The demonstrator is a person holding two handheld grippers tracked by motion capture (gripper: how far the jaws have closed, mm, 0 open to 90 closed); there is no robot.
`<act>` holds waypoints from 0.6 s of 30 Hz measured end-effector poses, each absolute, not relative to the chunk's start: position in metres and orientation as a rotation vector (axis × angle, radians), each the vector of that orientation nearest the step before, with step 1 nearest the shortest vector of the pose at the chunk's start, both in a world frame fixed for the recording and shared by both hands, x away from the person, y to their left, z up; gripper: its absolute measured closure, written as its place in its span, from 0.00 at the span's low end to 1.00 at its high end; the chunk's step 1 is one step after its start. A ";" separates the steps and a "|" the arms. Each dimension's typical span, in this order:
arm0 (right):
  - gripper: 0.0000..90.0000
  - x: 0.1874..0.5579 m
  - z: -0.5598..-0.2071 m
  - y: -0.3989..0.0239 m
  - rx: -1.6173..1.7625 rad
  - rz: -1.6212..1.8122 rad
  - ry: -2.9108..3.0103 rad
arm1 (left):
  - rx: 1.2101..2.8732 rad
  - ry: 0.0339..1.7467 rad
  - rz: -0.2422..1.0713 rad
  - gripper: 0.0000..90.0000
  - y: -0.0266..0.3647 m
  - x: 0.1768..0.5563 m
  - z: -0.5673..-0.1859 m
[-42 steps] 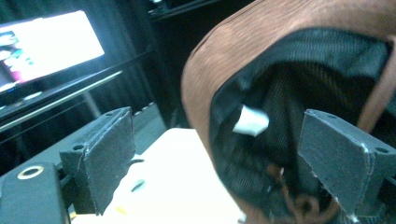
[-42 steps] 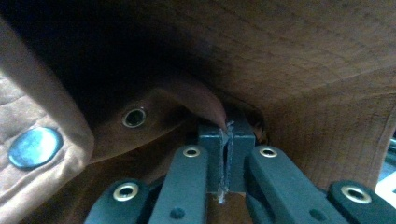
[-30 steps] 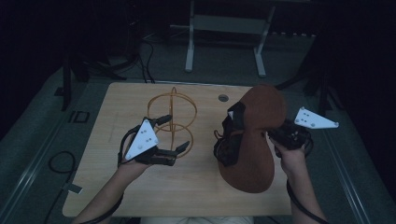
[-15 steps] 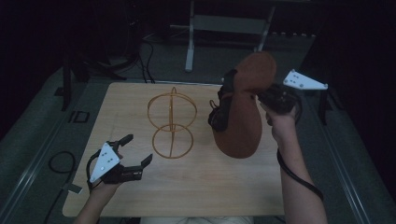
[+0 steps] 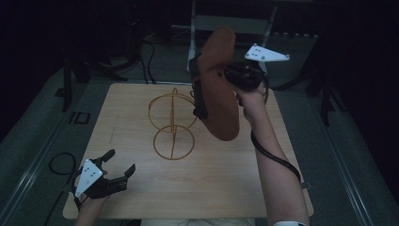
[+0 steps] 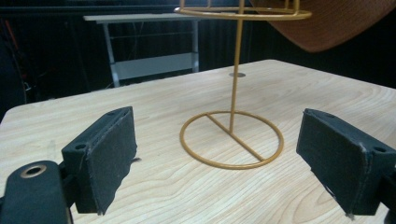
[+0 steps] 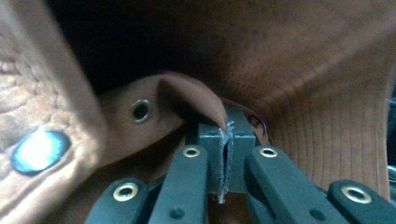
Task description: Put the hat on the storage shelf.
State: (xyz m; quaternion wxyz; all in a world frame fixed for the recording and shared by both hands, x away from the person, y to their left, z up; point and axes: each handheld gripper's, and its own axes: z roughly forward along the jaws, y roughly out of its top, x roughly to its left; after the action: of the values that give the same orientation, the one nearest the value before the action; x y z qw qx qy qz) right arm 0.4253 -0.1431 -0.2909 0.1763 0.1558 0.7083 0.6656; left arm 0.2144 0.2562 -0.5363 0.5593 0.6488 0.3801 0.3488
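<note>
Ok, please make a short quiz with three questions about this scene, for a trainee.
1. What does the right hand-held gripper hold?
2. True or false: the left hand-held gripper is shut on the gold wire stand.
3. Where is the brown wide-brimmed fabric hat: A lying on the light wooden table, B raised beside the stand?

Key: 1. The hat; its jaws pinch the fabric. 2. False; it is open, near the table's front corner. 3. B.

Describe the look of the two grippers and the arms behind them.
Both grippers are black. The left gripper has two blocky, fabric-faced pads and a white three-cornered plate. The right gripper has brass-coloured rivets, a like plate and a black cable. Forearms bare; a white sleeve edge shows.
</note>
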 end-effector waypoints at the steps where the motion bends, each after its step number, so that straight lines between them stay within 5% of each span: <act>1: 0.97 0.426 -0.291 -0.126 0.405 1.893 2.049 | 1.528 0.901 0.822 0.14 0.257 0.214 -0.537; 18: 0.94 0.431 -0.334 -0.017 0.276 1.586 2.429 | 1.514 0.920 0.803 0.15 0.261 0.215 -0.542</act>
State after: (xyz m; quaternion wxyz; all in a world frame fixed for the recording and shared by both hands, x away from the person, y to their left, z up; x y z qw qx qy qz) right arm 0.4314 -0.0171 -0.3336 0.1134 0.0940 0.8282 0.5407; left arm 0.2150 0.2608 -0.5424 0.5632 0.6433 0.3907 0.3411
